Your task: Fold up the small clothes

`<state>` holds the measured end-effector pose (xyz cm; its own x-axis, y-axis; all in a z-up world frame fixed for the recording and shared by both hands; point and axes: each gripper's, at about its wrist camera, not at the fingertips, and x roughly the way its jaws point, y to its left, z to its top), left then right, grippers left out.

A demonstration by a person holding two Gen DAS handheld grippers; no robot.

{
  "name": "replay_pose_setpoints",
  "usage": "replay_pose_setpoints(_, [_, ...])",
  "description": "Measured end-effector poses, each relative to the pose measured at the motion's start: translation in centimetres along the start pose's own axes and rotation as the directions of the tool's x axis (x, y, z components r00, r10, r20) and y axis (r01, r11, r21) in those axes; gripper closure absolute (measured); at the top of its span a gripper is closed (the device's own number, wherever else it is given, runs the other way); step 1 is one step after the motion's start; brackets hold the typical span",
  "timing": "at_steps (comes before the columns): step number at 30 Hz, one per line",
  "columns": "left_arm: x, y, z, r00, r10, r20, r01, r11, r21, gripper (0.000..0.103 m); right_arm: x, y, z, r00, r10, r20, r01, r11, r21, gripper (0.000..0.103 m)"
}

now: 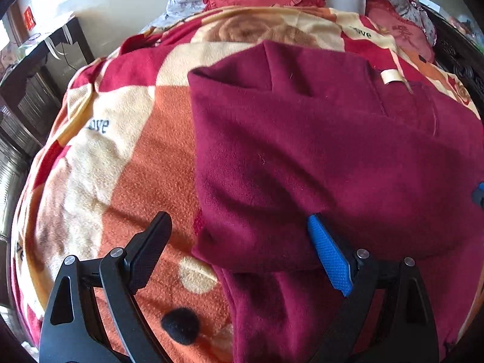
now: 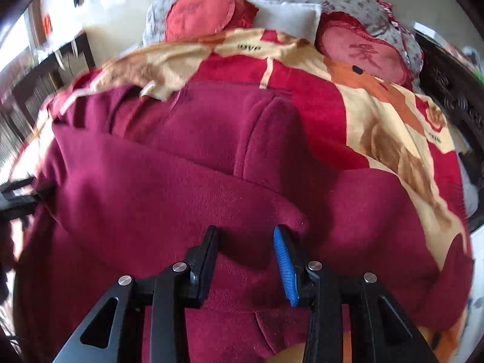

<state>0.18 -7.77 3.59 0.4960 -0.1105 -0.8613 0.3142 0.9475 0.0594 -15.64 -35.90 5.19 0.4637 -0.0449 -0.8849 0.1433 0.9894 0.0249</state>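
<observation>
A maroon fleece garment (image 1: 317,151) lies spread on the patterned blanket (image 1: 130,181), with a sleeve folded across its body (image 2: 169,187). A cream drawstring (image 2: 266,72) trails from its far edge. My left gripper (image 1: 237,220) hangs wide open over the garment's left edge, the black finger above the blanket and the blue pad above the fleece. My right gripper (image 2: 245,230) stands open just above the folded sleeve's end, and its pads do not press the fleece. A blue tip of the right gripper (image 1: 479,195) shows at the left wrist view's right edge.
Red heart-shaped cushions (image 2: 199,15) and a white pillow (image 2: 287,15) sit at the bed's far end on a floral sheet. Dark wooden furniture (image 1: 36,90) stands to the left. A dark carved frame (image 2: 453,90) borders the right side.
</observation>
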Motion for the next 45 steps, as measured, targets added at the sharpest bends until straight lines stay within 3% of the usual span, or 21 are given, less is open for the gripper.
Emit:
replay_pose_setpoints(4, [-1.7, -0.3, 0.1, 0.999, -0.007, 0.035, 0.007, 1.0, 0.0, 0.012, -2.2, 0.3, -0.3, 0.999, -0.015, 0.046, 0.015, 1.0, -0.006, 0.066])
replay_pose_setpoints(7, [-2.1, -1.4, 0.3, 0.999, -0.014, 0.03, 0.013, 1.0, 0.018, 0.012, -0.4, -0.4, -0.8, 0.999, -0.041, -0.032, 0.043, 0.998, 0.042, 0.066])
replay_pose_setpoints(9, [-2.7, -2.1, 0.1, 0.999, -0.017, 0.035, 0.015, 0.999, 0.031, 0.012, -0.7, -1.6, -1.4, 0.999, 0.024, -0.025, -0.021, 0.994, 0.111, 0.066])
replay_pose_setpoints(12, [-3.5, -2.7, -0.1, 0.998, -0.02, 0.052, 0.018, 0.999, 0.042, 0.012, -3.0, -3.9, -1.3, 0.999, 0.029, 0.016, -0.032, 0.983, 0.183, 0.065])
replay_pose_setpoints(15, [-3.9, -3.4, -0.2, 0.998, -0.029, 0.058, 0.027, 0.999, 0.047, 0.012, -5.1, -7.5, -1.4, 0.996, -0.069, 0.05, 0.054, 0.965, 0.257, 0.059])
replay_pose_setpoints(18, [-3.9, -3.9, -0.3, 0.998, -0.04, 0.044, 0.038, 0.998, 0.045, 0.012, -5.3, -11.9, -2.0, 0.974, -0.224, -0.018, 0.216, 0.91, 0.353, 0.058])
replay_pose_setpoints(21, [-3.7, -4.5, -0.5, 0.999, -0.042, 0.029, 0.04, 0.998, 0.052, 0.012, -3.7, -15.4, -2.9, 0.951, -0.286, -0.114, 0.307, 0.864, 0.4, 0.058])
replay_pose_setpoints(23, [-3.7, -4.9, -0.7, 0.999, -0.035, 0.024, 0.034, 0.997, 0.064, 0.012, -2.9, -17.1, -3.1, 0.949, -0.283, -0.141, 0.316, 0.846, 0.429, 0.058])
replay_pose_setpoints(26, [-3.8, -5.2, -0.9, 0.999, -0.026, 0.024, 0.024, 0.997, 0.073, 0.012, -3.2, -18.4, -3.8, 0.952, -0.278, -0.131, 0.307, 0.846, 0.435, 0.089])
replay_pose_setpoints(27, [-3.8, -5.1, -0.8, 0.999, -0.023, 0.025, 0.021, 0.997, 0.072, 0.012, -3.6, -18.8, -4.0, 0.956, -0.268, -0.119, 0.293, 0.844, 0.449, 0.095])
replay_pose_setpoints(33, [-3.8, -4.9, -0.7, 0.999, -0.023, 0.022, 0.022, 0.998, 0.056, 0.012, -10.5, -20.9, -5.6, 0.969, -0.245, 0.043, 0.19, 0.842, 0.505, 0.098])
replay_pose_setpoints(35, [-3.8, -4.9, -0.7, 0.999, -0.029, 0.022, 0.028, 0.998, 0.049, 0.012, -13.2, -20.3, -7.4, 0.968, -0.246, 0.048, 0.197, 0.868, 0.456, 0.098])
replay_pose_setpoints(37, [-3.6, -4.9, -0.8, 0.999, -0.037, 0.016, 0.036, 0.998, 0.048, 0.012, -14.4, -20.2, -10.2, 0.956, -0.291, -0.029, 0.275, 0.861, 0.428, 0.098])
replay_pose_setpoints(39, [-3.3, -5.1, -0.9, 0.999, -0.04, 0.008, 0.039, 0.998, 0.053, 0.012, -14.9, -20.9, -14.0, 0.956, -0.265, -0.126, 0.294, 0.844, 0.45, 0.096])
replay_pose_setpoints(42, [-3.0, -5.4, -1.1, 0.999, -0.043, 0.0, 0.043, 0.997, 0.063, 0.012, -16.6, -22.1, -18.6, 0.921, -0.331, -0.205, 0.389, 0.779, 0.491, 0.09])
replay_pose_setpoints(43, [-3.0, -5.6, -1.1, 0.999, -0.043, -0.001, 0.043, 0.997, 0.066, 0.012, -17.2, -22.8, -19.5, 0.92, -0.336, -0.2, 0.391, 0.758, 0.523, 0.09])
replay_pose_setpoints(45, [-3.1, -6.0, -1.2, 0.999, -0.045, 0.001, 0.045, 0.996, 0.072, 0.012, -18.9, -23.7, -20.2, 0.95, -0.286, -0.125, 0.3, 0.727, 0.618, 0.081])
